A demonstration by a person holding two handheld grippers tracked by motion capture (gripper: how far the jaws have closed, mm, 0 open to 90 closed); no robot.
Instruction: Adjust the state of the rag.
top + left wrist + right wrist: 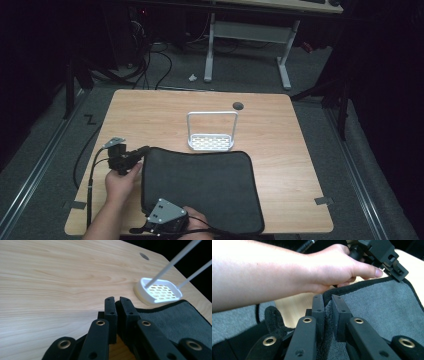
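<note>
The near edge of the grey mat (200,187) is cut off by the bottom of the high view, and its lower left corner is hidden under the right tool (142,231) and the hand behind it. The mat is a dark grey, fleecy rectangle with a black bound edge and rounded corners, lying flat across the lower middle of the wooden counter (280,130). In the right gripper view its raised edge is seen pinched between the nearly closed jaws of the right tool (327,303). At the mat's upper left corner the left tool (144,149) is held, its jaws narrowed almost together; in the left gripper view (116,305) whether the black edge is caught between them cannot be told. Just beyond the mat's far edge a white slotted rack (211,142) with a wire hoop stands.
</note>
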